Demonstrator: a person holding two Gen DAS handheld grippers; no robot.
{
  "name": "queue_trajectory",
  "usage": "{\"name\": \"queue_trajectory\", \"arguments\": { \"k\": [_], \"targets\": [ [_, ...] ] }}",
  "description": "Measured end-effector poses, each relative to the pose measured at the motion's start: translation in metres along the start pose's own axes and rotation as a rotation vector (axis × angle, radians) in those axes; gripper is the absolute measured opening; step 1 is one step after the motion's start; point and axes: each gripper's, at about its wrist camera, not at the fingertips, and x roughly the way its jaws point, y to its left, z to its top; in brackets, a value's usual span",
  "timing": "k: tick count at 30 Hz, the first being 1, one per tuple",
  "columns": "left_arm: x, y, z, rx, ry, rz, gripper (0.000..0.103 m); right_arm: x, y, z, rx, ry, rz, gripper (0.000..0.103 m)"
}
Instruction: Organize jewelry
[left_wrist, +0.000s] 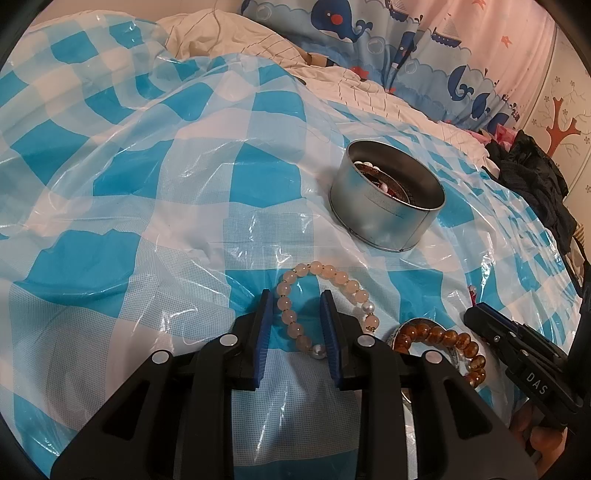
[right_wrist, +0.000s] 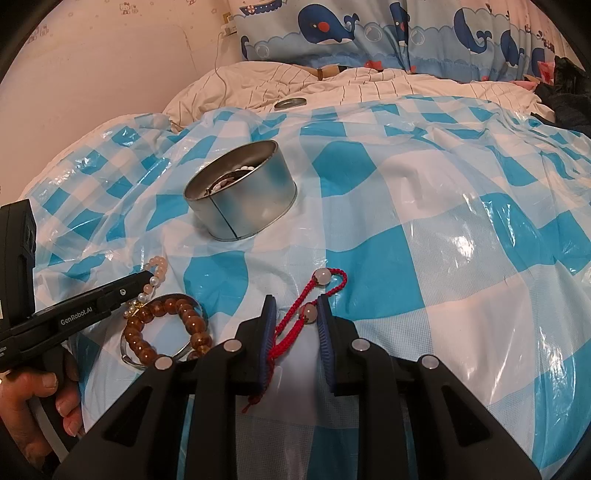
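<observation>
Bed (right_wrist: 424, 280): covered by a glossy blue-and-white checked plastic sheet (left_wrist: 155, 192), rumpled; striped bedding and a whale-print curtain (right_wrist: 332, 33) behind. Tin (left_wrist: 386, 206): round, metal, lidless, standing on the sheet beyond both claws; beads lie inside, partly hidden by the wall. A loose metal ring, perhaps a lid (right_wrist: 290, 103), lies far back on the striped bedding. Pink bracelet (left_wrist: 317, 299): pale round beads with a few pearls, flat on the sheet near the tin. Left claw (left_wrist: 295, 325): jaws narrowly parted, straddling one side of the pink bracelet; the left pad stands clear of the beads, the right pad lies close against the strand; a firm grip cannot be told. Brown bracelet (right_wrist: 166, 328): amber-brown beads lying over a silver bangle (right_wrist: 127, 360), just beside the pink bracelet. Red cord (right_wrist: 314, 299): braided, carrying two pale beads, flat on the sheet, well apart from the tin. Right claw (right_wrist: 295, 325): jaws narrowly parted with the cord running between them; one bead sits by the right pad and the cord's tail trails along the left pad; grip uncertain. A hand (right_wrist: 33, 406) holds the left claw's handle.
</observation>
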Motion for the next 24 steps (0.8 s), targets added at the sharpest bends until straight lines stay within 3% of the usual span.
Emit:
{"name": "queue_trajectory", "arguments": {
  "k": [24],
  "targets": [
    [-0.0001, -0.0031, 0.0004, 0.018, 0.001, 0.002, 0.030, 0.0010, -0.0001, -0.0008, -0.002, 0.001, -0.002, 0.024]
  ]
}}
